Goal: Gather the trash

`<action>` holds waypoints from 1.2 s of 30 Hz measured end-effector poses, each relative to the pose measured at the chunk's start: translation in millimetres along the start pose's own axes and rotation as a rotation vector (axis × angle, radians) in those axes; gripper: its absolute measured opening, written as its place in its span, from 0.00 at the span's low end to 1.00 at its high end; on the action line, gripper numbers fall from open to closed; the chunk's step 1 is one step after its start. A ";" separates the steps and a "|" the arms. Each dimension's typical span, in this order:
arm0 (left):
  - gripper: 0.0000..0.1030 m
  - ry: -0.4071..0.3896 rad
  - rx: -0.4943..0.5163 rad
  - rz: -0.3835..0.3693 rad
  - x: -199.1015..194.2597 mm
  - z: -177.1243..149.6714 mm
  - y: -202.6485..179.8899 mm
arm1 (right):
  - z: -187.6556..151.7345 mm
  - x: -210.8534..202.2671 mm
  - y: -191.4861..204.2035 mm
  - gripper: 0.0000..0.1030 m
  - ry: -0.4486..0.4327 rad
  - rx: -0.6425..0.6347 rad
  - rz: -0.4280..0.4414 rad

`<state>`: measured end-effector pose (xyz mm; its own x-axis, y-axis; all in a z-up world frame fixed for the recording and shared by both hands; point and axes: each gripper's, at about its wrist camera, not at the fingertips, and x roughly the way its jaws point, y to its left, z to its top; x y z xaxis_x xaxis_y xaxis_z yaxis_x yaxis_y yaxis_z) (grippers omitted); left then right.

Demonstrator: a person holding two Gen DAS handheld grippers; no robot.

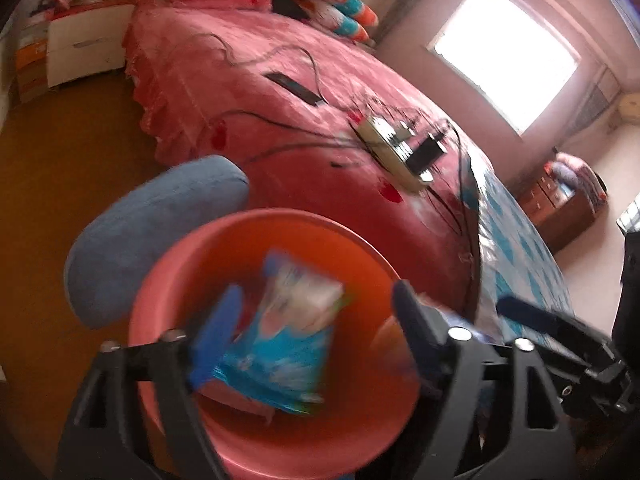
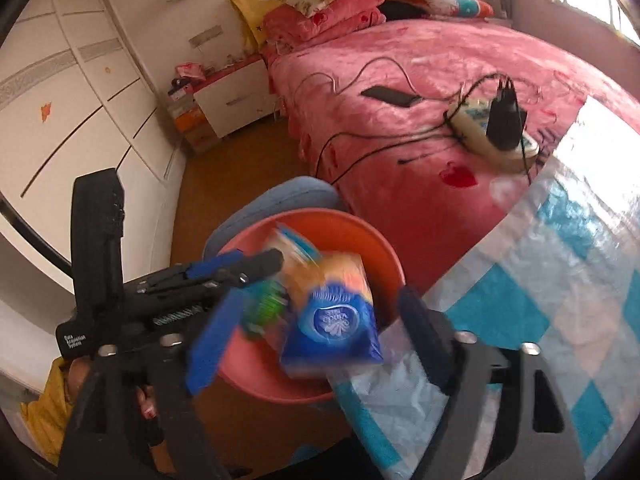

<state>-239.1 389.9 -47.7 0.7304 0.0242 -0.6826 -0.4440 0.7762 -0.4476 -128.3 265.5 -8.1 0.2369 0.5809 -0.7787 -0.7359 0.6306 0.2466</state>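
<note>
Trash packets [image 1: 288,332] blurred above basin [image 1: 168,280]

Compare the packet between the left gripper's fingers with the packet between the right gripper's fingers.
The left gripper's packet is light blue and white, flat like a wrapper; the right gripper's packet is dark blue with an oval logo and an orange top, and looks plumper. The left one is blurrier, its print unreadable. Both hang over the pink basin, with neither gripper's fingers pressing on them.

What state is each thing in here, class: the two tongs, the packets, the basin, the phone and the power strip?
Left tongs: open, over basin.
Right tongs: open.
Light-blue packet: loose, blurred, over basin.
Dark-blue packet: loose, blurred, between tongs.
Basin: upright.
Phone: flat, cabled.
Power strip: charger plugged in.
</note>
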 end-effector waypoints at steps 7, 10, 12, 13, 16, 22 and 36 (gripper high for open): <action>0.92 -0.090 -0.011 0.005 -10.4 8.5 -1.4 | -9.9 -29.4 -32.2 0.89 -0.078 0.070 -0.110; 0.93 -0.106 0.004 -0.008 -15.8 9.6 -8.9 | -13.7 -45.0 -46.8 0.91 -0.120 0.099 -0.154; 0.94 -0.118 0.037 -0.006 -17.7 10.0 -17.0 | -18.0 -55.9 -54.8 0.91 -0.147 0.106 -0.197; 0.94 -0.129 0.061 -0.009 -20.0 9.5 -23.4 | -20.2 -59.6 -58.5 0.91 -0.157 0.108 -0.215; 0.94 -0.133 0.091 -0.028 -22.5 9.1 -36.5 | -26.7 -71.0 -68.5 0.91 -0.177 0.119 -0.248; 0.94 -0.131 0.126 -0.090 -26.8 9.9 -70.3 | -38.9 -93.4 -83.8 0.92 -0.225 0.115 -0.332; 0.94 -0.102 0.273 -0.150 -24.6 -1.0 -161.9 | -64.6 -144.3 -125.8 0.92 -0.335 0.193 -0.432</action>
<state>-185.8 263.0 41.0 0.8314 -0.0505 -0.5533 -0.1825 0.9158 -0.3578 -110.9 69.1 35.9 0.7007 0.3616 -0.6150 -0.4067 0.9107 0.0721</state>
